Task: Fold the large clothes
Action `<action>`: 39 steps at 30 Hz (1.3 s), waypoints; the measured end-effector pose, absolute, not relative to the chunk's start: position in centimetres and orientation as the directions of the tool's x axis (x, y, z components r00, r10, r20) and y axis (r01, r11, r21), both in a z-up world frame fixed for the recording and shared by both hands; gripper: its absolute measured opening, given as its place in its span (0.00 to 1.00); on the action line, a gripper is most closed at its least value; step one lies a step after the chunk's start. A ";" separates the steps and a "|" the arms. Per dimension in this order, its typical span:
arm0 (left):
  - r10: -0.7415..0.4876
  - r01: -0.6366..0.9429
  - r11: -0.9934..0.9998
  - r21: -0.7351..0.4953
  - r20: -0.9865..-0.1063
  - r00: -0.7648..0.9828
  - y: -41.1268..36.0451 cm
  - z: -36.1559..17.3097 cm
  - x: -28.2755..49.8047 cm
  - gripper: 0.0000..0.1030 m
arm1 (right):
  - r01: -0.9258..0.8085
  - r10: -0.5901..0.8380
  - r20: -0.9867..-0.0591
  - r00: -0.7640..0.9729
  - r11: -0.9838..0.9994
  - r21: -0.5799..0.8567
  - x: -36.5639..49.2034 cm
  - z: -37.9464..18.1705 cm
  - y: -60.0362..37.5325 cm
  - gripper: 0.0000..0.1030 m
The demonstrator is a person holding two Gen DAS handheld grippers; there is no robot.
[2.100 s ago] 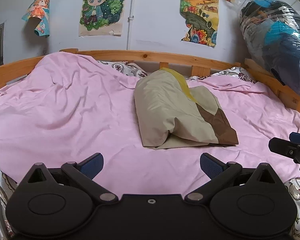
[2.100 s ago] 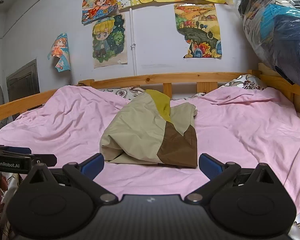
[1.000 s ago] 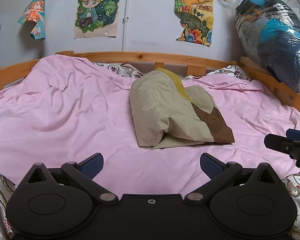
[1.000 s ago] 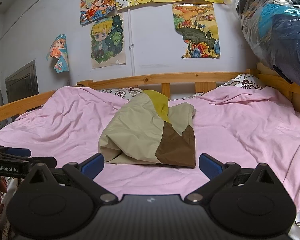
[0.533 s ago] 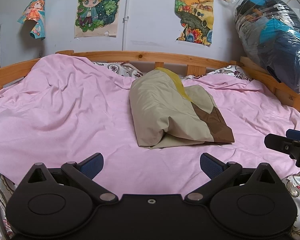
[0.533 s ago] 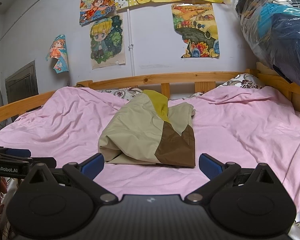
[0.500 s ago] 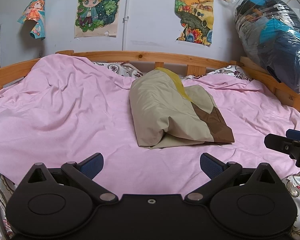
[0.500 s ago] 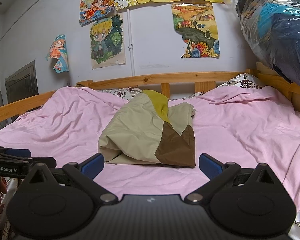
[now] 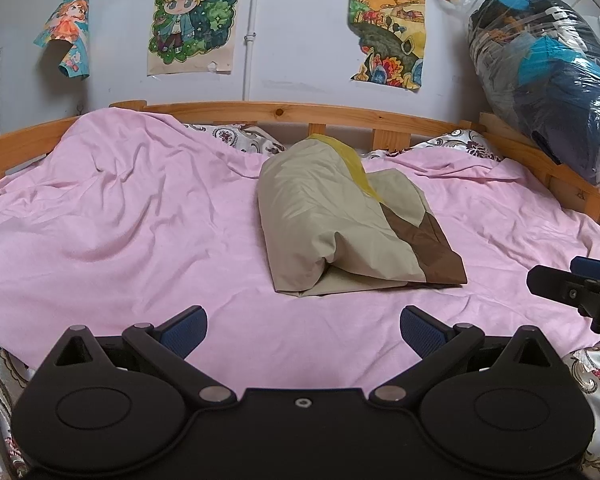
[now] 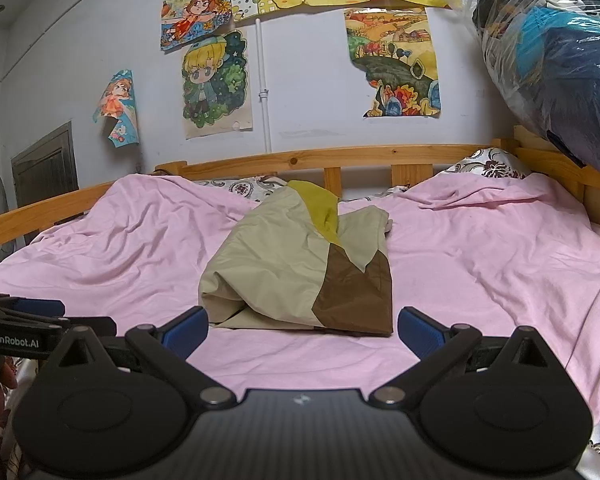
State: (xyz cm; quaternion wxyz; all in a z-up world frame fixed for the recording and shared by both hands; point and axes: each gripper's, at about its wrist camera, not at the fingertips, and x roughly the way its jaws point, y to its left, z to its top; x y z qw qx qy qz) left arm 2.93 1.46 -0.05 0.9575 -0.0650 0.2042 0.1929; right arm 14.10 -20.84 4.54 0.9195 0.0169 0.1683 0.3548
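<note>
folded garment [image 9: 340,216] on pink sheet [image 9: 120,220], ahead of both empty, wide-apart grippers [image 9: 302,326] [image 10: 302,326]

- Right gripper [image 10: 302,328] hangs low over the near bed edge, blue pads spread wide, nothing between them.
- Folded beige, brown and yellow garment [image 10: 300,272] lies on the pink sheet [image 10: 500,264], just ahead.
- Left gripper [image 10: 32,322] peeks in at left, its jaw state unclear.
</note>
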 end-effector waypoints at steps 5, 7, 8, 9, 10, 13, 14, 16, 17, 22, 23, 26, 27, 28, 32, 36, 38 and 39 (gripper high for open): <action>0.342 -0.395 0.917 -0.046 -0.416 0.842 1.5 0.0 2.9 0.99 | -0.648 0.659 -0.297 0.691 0.747 0.150 14.1 4.5 -20.9 1.00; 0.343 -0.395 0.918 -0.045 -0.416 0.843 1.5 0.0 2.9 0.99 | -0.648 0.659 -0.297 0.691 0.747 0.151 14.1 4.5 -20.9 1.00; 0.342 -0.395 0.918 -0.045 -0.416 0.843 1.5 -0.1 2.9 0.99 | -0.648 0.659 -0.297 0.691 0.747 0.150 14.1 4.5 -20.9 1.00; 0.342 -0.395 0.918 -0.045 -0.416 0.843 1.5 0.0 2.9 0.99 | -0.647 0.659 -0.297 0.691 0.747 0.150 14.1 4.5 -20.9 1.00; 0.342 -0.395 0.918 -0.044 -0.416 0.842 1.5 0.0 2.9 0.99 | -0.648 0.659 -0.297 0.691 0.747 0.151 14.1 4.5 -20.9 1.00; 0.343 -0.396 0.917 -0.045 -0.416 0.842 1.4 0.0 2.9 0.99 | -0.647 0.658 -0.297 0.692 0.747 0.151 14.1 4.5 -20.9 1.00; 0.343 -0.396 0.917 -0.046 -0.416 0.842 1.4 0.0 3.0 0.99 | -0.647 0.659 -0.297 0.691 0.747 0.151 14.1 4.5 -20.9 1.00; 0.344 -0.397 0.917 -0.046 -0.416 0.842 1.4 -0.1 3.0 0.99 | -0.648 0.659 -0.297 0.691 0.747 0.151 14.1 4.5 -20.9 1.00; 0.343 -0.397 0.917 -0.046 -0.417 0.842 1.4 0.0 3.0 0.99 | -0.648 0.659 -0.297 0.691 0.747 0.150 14.1 4.5 -20.9 1.00; 0.338 -0.391 0.919 -0.044 -0.420 0.842 1.4 -0.3 3.0 0.99 | -0.647 0.658 -0.297 0.692 0.748 0.151 14.1 4.6 -20.8 1.00; 0.337 -0.391 0.919 -0.046 -0.420 0.843 1.4 -0.2 3.0 0.99 | -0.646 0.658 -0.297 0.692 0.748 0.151 14.1 4.6 -20.9 1.00; 0.335 -0.390 0.919 -0.050 -0.421 0.843 1.3 -0.3 2.9 0.99 | -0.647 0.659 -0.298 0.691 0.747 0.151 14.1 4.6 -20.9 1.00; 0.335 -0.390 0.920 -0.049 -0.421 0.843 1.4 -0.3 3.0 0.99 | -0.647 0.658 -0.298 0.691 0.747 0.151 14.1 4.5 -20.9 1.00; 0.335 -0.390 0.920 -0.049 -0.421 0.843 1.4 -0.3 3.0 0.99 | -0.647 0.659 -0.298 0.691 0.747 0.150 14.1 4.5 -20.9 1.00; 0.335 -0.390 0.920 -0.048 -0.421 0.843 1.4 -0.3 3.0 0.99 | -0.645 0.657 -0.298 0.692 0.749 0.152 14.1 4.6 -20.9 1.00; 0.335 -0.390 0.920 -0.049 -0.420 0.843 1.4 -0.3 3.0 0.99 | -0.647 0.658 -0.298 0.691 0.747 0.151 14.2 4.5 -21.0 1.00; 0.334 -0.389 0.920 -0.049 -0.421 0.843 1.4 -0.3 3.0 0.99 | -0.647 0.659 -0.299 0.690 0.747 0.151 14.2 4.5 -21.0 1.00; 0.334 -0.389 0.920 -0.049 -0.421 0.844 1.5 -0.3 3.0 0.99 | -0.647 0.659 -0.298 0.691 0.747 0.151 14.2 4.5 -21.0 1.00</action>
